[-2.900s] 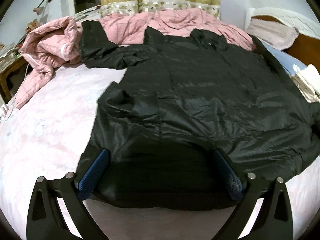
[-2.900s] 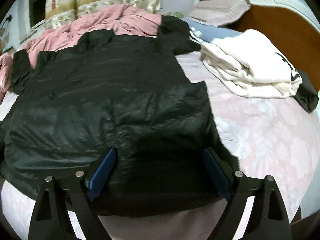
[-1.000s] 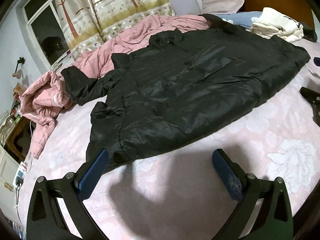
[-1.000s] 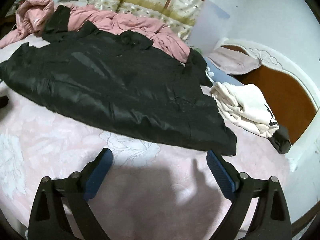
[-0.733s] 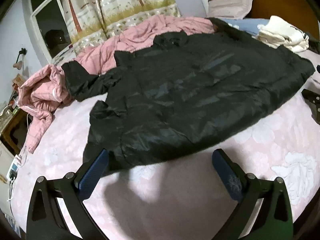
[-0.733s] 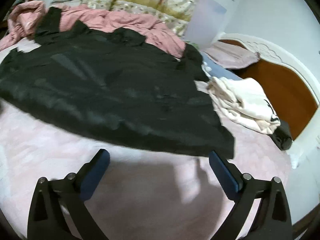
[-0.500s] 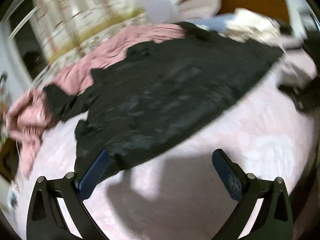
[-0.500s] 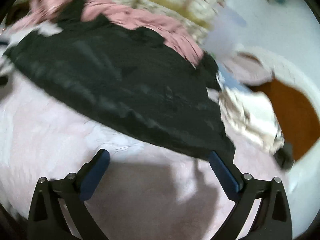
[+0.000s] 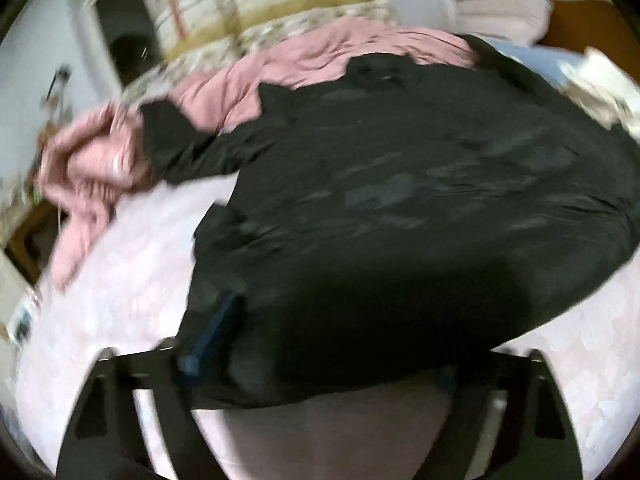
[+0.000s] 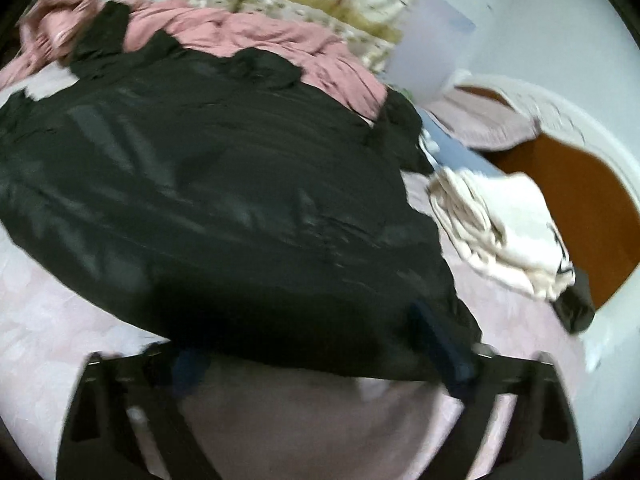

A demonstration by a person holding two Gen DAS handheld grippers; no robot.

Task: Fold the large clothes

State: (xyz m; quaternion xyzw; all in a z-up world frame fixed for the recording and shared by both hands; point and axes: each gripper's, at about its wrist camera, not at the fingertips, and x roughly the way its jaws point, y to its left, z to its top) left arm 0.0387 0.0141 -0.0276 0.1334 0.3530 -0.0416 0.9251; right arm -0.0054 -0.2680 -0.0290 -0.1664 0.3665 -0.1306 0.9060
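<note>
— Closing both tongs, left and right, over the black jacket's near hem on the bed?
— Closing, yes, not yet pinching; probably meant for lifting and folding.

Both fisheye views are dim, motion-smeared and bowed at the black rims, with dull sheen on the black jacket ahead of the tongs and shadow beneath them
</note>
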